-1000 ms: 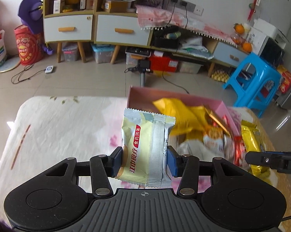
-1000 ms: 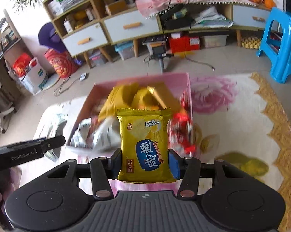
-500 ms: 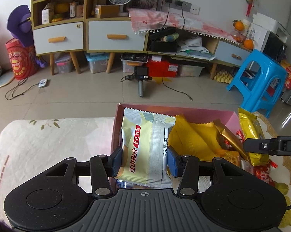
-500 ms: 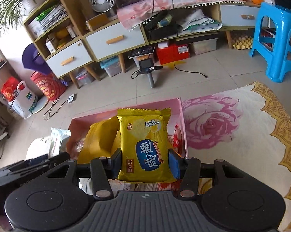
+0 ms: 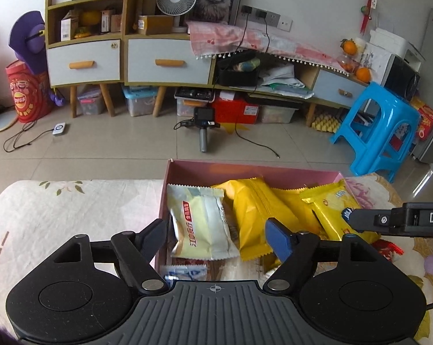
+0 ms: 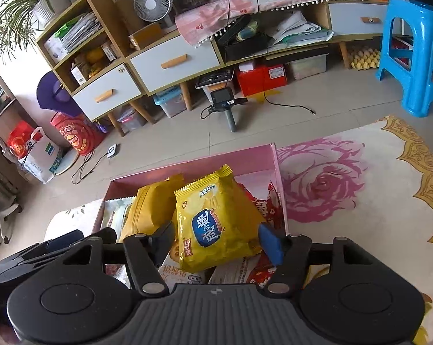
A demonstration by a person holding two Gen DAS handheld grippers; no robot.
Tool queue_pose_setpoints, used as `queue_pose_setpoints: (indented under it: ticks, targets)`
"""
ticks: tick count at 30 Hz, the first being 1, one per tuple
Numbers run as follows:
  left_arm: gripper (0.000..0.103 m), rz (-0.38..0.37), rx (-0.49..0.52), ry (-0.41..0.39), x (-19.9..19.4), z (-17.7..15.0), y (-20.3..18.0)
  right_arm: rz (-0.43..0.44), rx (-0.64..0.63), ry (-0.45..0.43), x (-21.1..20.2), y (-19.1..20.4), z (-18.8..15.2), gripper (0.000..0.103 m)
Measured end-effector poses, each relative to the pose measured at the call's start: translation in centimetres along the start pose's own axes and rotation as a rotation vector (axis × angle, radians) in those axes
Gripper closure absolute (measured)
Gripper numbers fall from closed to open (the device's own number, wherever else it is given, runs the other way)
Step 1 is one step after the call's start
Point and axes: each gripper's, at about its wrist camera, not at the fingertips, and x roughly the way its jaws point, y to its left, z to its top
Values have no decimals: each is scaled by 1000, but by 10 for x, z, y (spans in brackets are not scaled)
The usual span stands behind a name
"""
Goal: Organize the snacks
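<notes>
**Both packets let go over the pink box**

Our left gripper has just spread, dropping the pale green packet by the pink box's left wall. Our right gripper, likewise just spread, leaves the yellow chip bag atop the pile, so both snacks rest inside.

Pink box; pale yellow-white packet with red label; yellow packet, blue oval; cream cloth, pink rose and gold border; blue stool.
</notes>
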Motion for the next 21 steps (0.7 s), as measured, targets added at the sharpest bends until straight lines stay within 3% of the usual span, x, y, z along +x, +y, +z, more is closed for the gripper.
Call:
queue_pose_setpoints:
  ticks: [6, 21]
  targets:
    - [22, 3, 12, 0, -21, -6, -6, -9, -6, -16, -22, 1, -5, 35]
    - [14, -6, -52, 24, -83, -43, -4, -28, -7, 0, -62, -4, -38, 30]
